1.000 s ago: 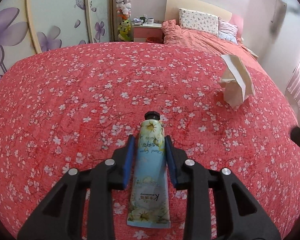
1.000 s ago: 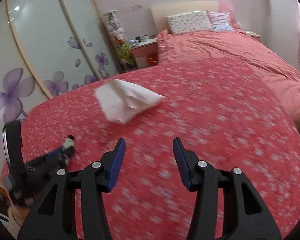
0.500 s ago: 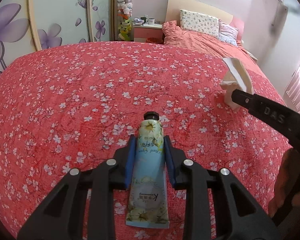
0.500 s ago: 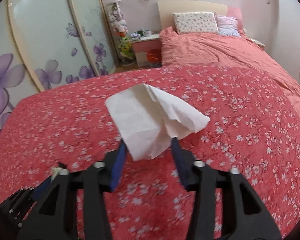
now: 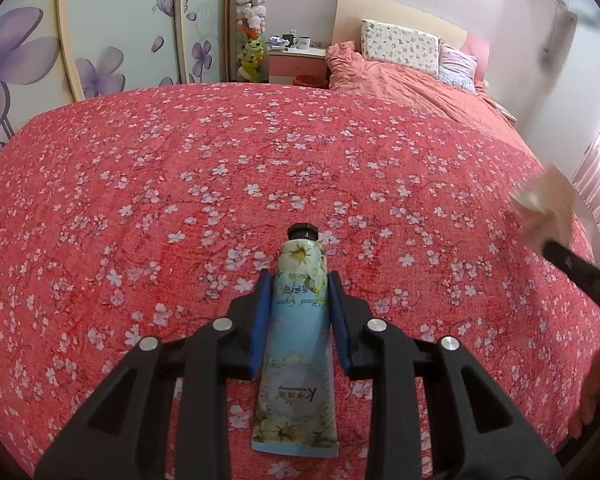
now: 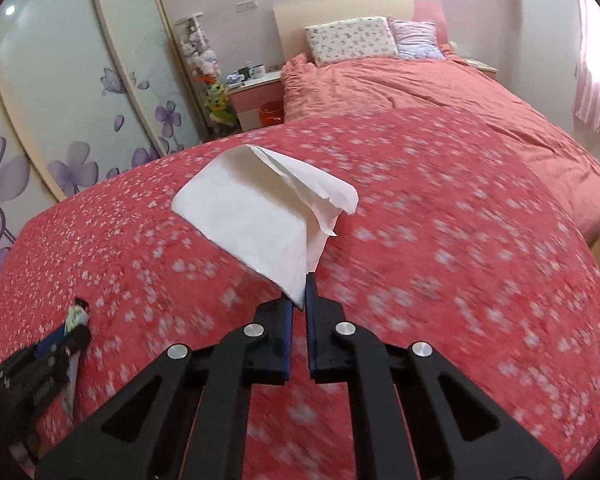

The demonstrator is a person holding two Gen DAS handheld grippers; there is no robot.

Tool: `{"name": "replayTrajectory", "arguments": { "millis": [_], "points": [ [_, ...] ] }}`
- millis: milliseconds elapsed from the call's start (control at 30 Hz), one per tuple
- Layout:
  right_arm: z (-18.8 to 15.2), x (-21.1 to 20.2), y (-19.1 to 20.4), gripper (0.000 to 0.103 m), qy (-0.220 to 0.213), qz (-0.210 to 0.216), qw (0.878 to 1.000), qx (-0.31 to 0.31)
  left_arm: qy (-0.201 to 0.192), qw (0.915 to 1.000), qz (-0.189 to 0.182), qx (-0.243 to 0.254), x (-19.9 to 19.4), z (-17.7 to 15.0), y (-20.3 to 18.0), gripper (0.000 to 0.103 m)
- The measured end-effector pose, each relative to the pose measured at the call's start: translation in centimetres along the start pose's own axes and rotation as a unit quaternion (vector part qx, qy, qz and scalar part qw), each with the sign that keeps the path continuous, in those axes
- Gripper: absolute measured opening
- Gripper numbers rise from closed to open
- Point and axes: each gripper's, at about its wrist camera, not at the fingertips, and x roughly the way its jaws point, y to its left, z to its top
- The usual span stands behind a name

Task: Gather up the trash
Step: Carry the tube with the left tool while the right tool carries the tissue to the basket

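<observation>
My right gripper [image 6: 299, 298] pinches the limp, featherlight tissue [image 6: 260, 216] by one corner, seemingly securely, while my left gripper [image 5: 299, 300] squeezes the soft hand-cream tube [image 5: 298, 320] mid-body, cap toward twelve o'clock.

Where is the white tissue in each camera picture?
Left wrist view: the white tissue is a blur at the far right edge, above the red flowered bedspread.
Right wrist view: it fills the middle, pinched by the right tongs.
Shared landmark: the hand cream tube, in the left tongs.
</observation>
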Motion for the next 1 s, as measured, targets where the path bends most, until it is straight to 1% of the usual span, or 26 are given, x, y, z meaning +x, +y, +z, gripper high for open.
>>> {"name": "replayTrajectory", "arguments": {
  "millis": [67,133,200,300,433,567,667,733,767,800,867,1000],
  "points": [
    [-0.7,-1.2,-1.1,0.006,0.000,-0.004,1.000,0.002,-0.001,1.0000,-0.005,-0.003,0.0,0.0,0.3,0.030],
    [-1.3,-2.6,-2.4,0.006,-0.004,-0.004,1.000,0.003,-0.003,0.9997,-0.019,-0.012,0.0,0.0,0.7,0.032],
    [-1.8,-3.7,-3.3,0.006,-0.006,-0.007,1.000,0.008,-0.004,0.9997,-0.023,-0.013,0.0,0.0,0.9,0.034],
    [-2.5,-5.3,-4.8,0.006,-0.011,-0.012,1.000,0.015,-0.004,0.9998,-0.018,-0.010,0.1,0.2,0.6,0.036],
    [-3.0,-6.1,-5.9,0.006,-0.014,-0.016,0.999,0.024,-0.003,1.0000,-0.001,-0.003,0.6,0.8,0.0,0.036],
    [-3.3,-6.3,-7.0,0.006,-0.013,-0.012,0.999,0.034,-0.003,0.9999,0.011,-0.007,0.6,1.0,-0.1,0.028],
    [-3.6,-6.7,-7.8,0.006,-0.013,-0.007,0.999,0.041,-0.003,0.9999,0.011,-0.009,0.4,1.0,-0.1,0.028],
    [-3.7,-6.9,-8.1,0.006,-0.014,-0.005,0.999,0.043,-0.003,0.9998,0.016,-0.009,0.3,0.7,-0.2,0.034],
    [-3.8,-7.0,-8.3,0.006,-0.015,-0.004,0.999,0.045,-0.003,0.9998,0.019,-0.008,0.2,0.6,-0.4,0.035],
    [-3.9,-7.2,-8.5,0.006,-0.015,-0.003,0.999,0.047,-0.003,0.9997,0.022,-0.007,0.2,0.6,-0.6,0.034],
    [-4.1,-7.6,-8.6,0.006,-0.017,-0.002,0.999,0.048,-0.003,0.9996,0.030,-0.004,0.2,0.4,-0.8,0.028],
    [-4.4,-8.8,-9.0,0.006,-0.025,-0.005,0.999,0.046,-0.004,0.9998,0.018,-0.009,-0.4,-0.2,-0.9,0.027]
  ]
}}
